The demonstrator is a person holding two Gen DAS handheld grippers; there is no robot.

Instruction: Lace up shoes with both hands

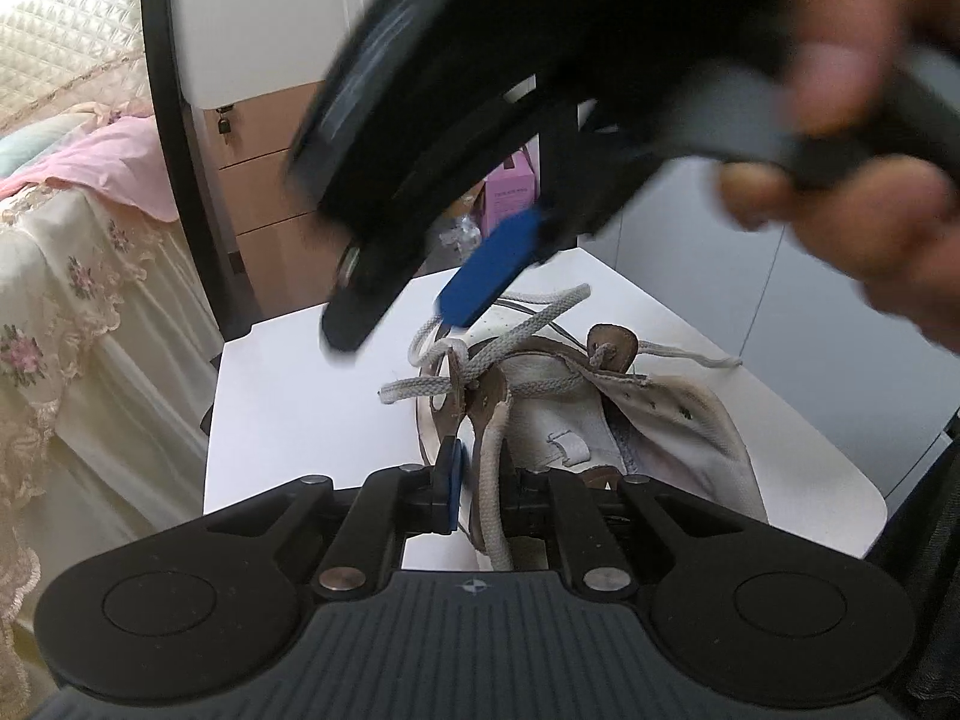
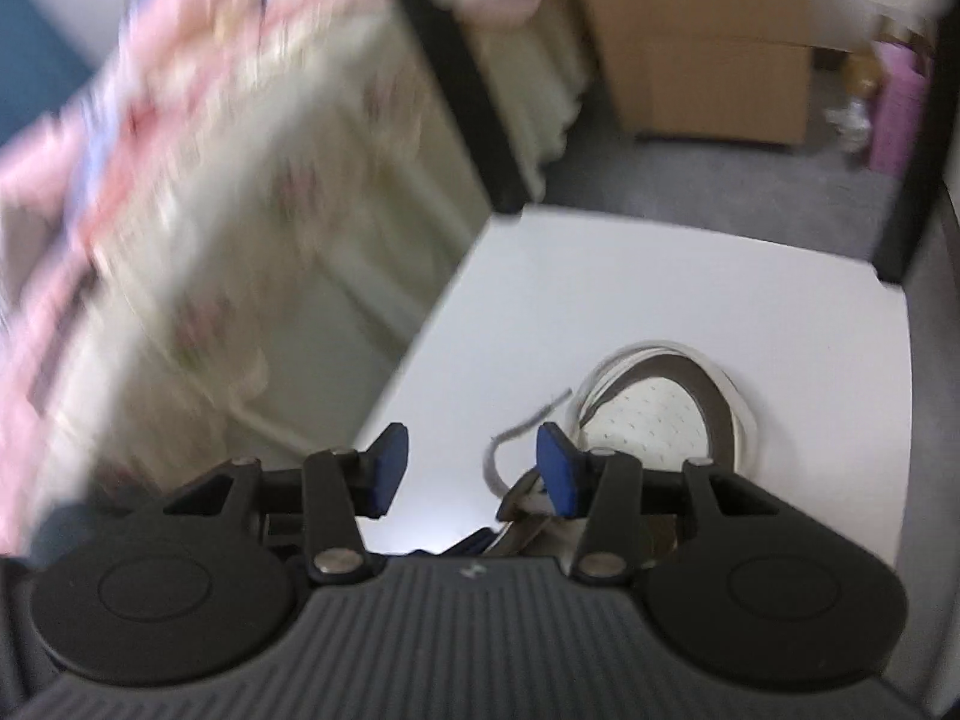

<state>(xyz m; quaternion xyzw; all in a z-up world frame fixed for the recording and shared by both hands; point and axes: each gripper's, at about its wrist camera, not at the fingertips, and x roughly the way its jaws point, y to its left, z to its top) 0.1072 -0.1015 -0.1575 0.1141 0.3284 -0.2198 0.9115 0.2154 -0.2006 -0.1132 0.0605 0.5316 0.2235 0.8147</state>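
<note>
Presently we hold: left gripper [image 1: 480,480] clamped on the lace [image 1: 495,480] and eyelet flap of the white shoe [image 1: 600,414], on the table [image 1: 288,396]; right gripper [image 2: 465,468] gaping, empty, above the toe

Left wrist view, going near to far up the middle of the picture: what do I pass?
Left claw shut on the shoe's eyelet flap → loose white laces → blue pad of the right claw → pink box beyond the white table.

Both wrist views close above shoe [image 1: 600,396]
</note>
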